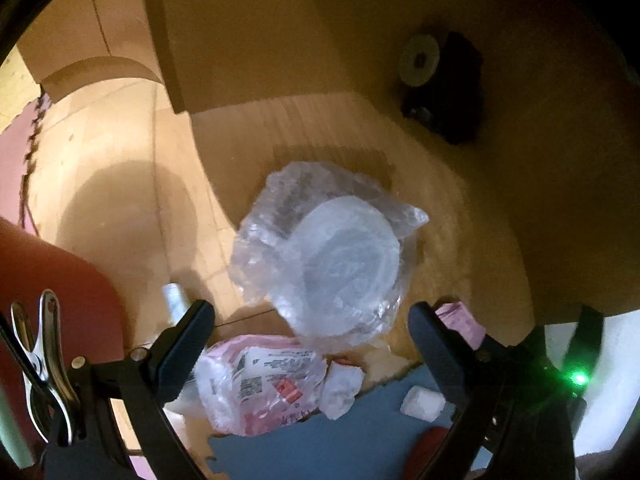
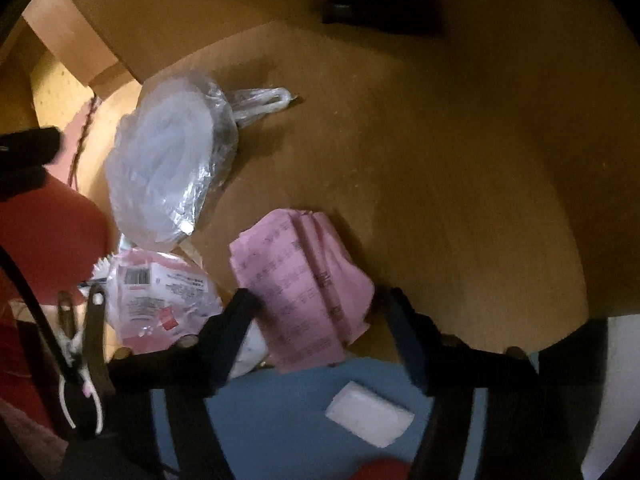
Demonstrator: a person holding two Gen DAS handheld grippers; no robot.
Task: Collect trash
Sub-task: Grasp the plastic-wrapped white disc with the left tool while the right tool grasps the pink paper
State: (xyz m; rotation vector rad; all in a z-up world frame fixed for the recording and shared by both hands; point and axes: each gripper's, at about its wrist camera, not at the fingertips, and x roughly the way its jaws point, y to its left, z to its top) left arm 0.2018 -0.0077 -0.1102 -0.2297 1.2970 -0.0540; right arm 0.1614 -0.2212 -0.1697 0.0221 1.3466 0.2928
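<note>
Right gripper (image 2: 316, 312), jaws spread astride the pink paper (image 2: 304, 284) (not yet pinched), and left gripper (image 1: 310, 320), spread and empty, hang over trash: pink wrapper (image 1: 260, 380), then clear bag (image 1: 320, 252) on the wooden table (image 2: 440, 160).

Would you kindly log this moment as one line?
left claw: open above clear bag | right claw: open over pink paper

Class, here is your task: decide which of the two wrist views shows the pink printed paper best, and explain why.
The right wrist view shows it best: the pink printed paper lies almost whole on the wooden table, its crumpled folds and lines of print visible. In the left wrist view only a small corner peeks out behind a black finger.
</note>
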